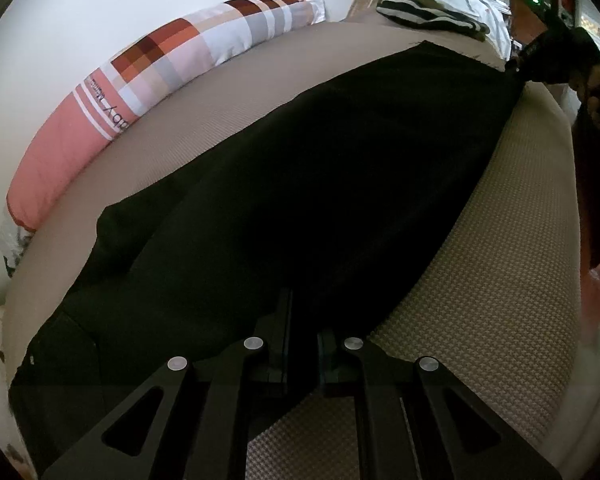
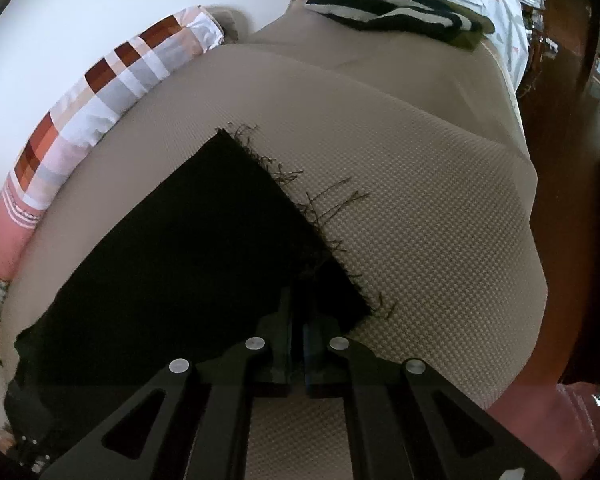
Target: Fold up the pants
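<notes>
Black pants (image 1: 300,184) spread diagonally across the beige mattress (image 1: 480,280), frayed hem (image 2: 320,216) at centre of the right view. Left gripper (image 1: 304,316) pinched on pants fabric at lower centre; right gripper (image 2: 300,316) clamped on the hem corner. Checked pillow (image 1: 160,68) at upper left.

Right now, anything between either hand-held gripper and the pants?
Nothing visible. The left hand-held gripper is shut on the near edge of the black pants, and the right hand-held gripper is shut on their frayed hem. The striped garment lies apart, at the mattress's far end.
</notes>
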A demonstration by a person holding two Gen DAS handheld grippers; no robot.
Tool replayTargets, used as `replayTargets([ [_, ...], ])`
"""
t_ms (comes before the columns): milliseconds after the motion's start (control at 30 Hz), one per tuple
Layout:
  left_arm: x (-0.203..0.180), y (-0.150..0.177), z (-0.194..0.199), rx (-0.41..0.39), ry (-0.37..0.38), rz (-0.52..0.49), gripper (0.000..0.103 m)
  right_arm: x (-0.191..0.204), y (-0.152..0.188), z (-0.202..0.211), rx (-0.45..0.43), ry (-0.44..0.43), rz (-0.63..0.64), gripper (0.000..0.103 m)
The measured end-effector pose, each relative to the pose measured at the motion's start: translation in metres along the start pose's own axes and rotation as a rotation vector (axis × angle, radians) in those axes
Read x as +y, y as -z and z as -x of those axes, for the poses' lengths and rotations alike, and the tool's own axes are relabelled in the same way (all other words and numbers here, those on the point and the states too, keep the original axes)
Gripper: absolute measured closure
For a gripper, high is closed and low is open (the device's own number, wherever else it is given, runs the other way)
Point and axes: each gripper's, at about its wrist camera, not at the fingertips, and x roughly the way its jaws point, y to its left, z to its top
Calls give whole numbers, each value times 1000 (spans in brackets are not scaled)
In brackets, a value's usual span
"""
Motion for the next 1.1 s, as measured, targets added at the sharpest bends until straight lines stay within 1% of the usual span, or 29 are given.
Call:
replayTargets([
  [33,2,-2,1,9,18,10,90,-1,-1,0,7,-3,-8,102],
  [67,6,-4,2,11,34,24,86,-4,-1,0,14,-10,-18,102],
  [100,11,-6,4,14,64,54,77,-7,-3,1,26,-23,-34,101],
  [133,15,-7,5,18,83,78,72,-9,-4,2,33,-31,-45,98],
  [200,22,-7,12,8,127,135,51,-10,-6,6,45,-24,-51,91],
  [267,28,-7,21,-12,180,177,46,-12,-12,12,39,-4,-50,80],
  [333,34,-6,32,-37,240,208,46,-14,-21,17,30,-4,-43,80],
  [400,41,-5,39,-53,274,243,45,-12,-36,22,9,-21,-30,80],
  [433,48,-5,42,-67,290,280,45,-11,-42,22,0,-27,-23,80],
  [500,60,-5,44,-81,282,332,42,-2,-62,19,7,-89,11,80],
  [533,68,-5,44,-87,264,366,41,4,-71,15,21,-120,29,80],
  [667,98,-2,36,-81,156,487,41,26,-108,-17,118,-236,71,80],
  [700,105,-1,34,-73,131,521,41,29,-118,-26,134,-249,65,80],
  [800,121,6,28,-62,78,597,41,39,-136,-44,157,-272,68,80],
  [833,126,10,27,-59,65,628,41,41,-140,-48,164,-268,70,80],
  [933,138,20,22,-40,46,694,41,47,-149,-64,195,-258,87,80],
  [967,141,23,20,-34,41,707,41,48,-151,-69,200,-244,92,80],
  [1100,145,28,16,-16,30,735,41,51,-152,-83,229,-255,99,80],
])
